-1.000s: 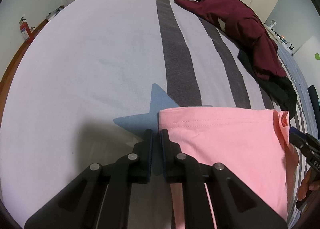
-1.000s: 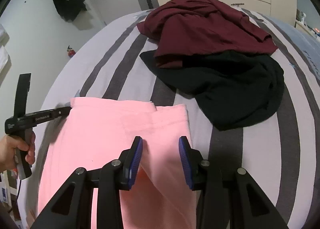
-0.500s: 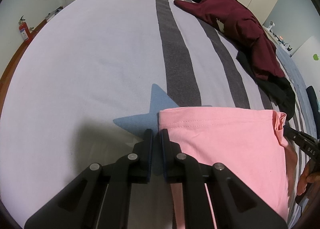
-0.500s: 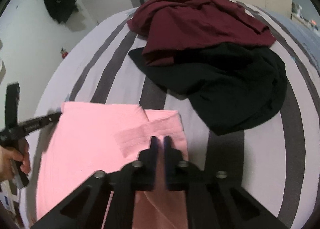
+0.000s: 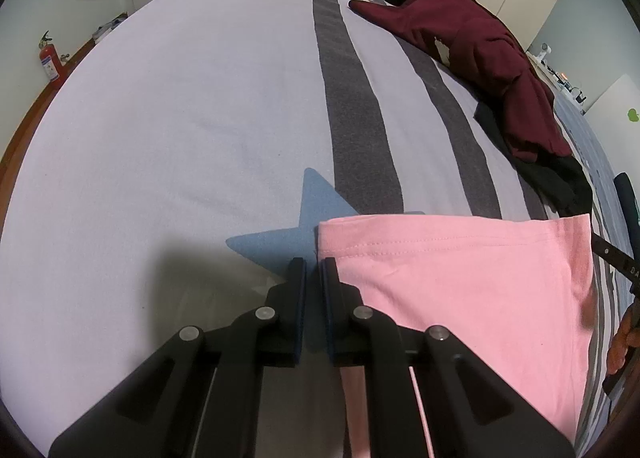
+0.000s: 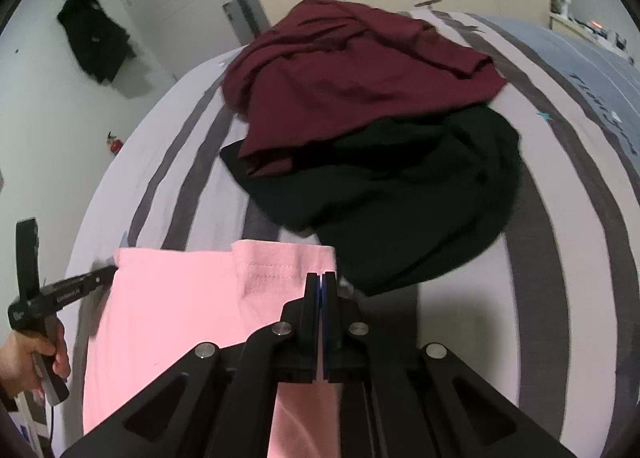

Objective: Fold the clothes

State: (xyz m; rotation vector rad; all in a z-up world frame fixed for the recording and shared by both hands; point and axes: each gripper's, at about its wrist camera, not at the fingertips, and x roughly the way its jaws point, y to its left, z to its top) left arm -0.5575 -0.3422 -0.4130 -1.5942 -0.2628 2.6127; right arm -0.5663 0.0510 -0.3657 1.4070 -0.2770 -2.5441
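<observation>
Right wrist view: right tool (image 6: 319,282) clamped on pink garment (image 6: 176,298) corner; left tool (image 5: 313,270) nearly closed on opposite corner; maroon garment (image 6: 352,74), black garment (image 6: 408,186) on bed (image 6: 560,258).

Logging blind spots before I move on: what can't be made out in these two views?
- Left wrist: whether left gripper pinches the pink garment; its fingers hide the edge.
- Right wrist: pink hem beneath right gripper; black garment partly under maroon garment.

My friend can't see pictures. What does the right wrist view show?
The right gripper is shut on a corner of a pink shirt on a striped bed. Behind it, a dark red garment lies over a black one.
</observation>
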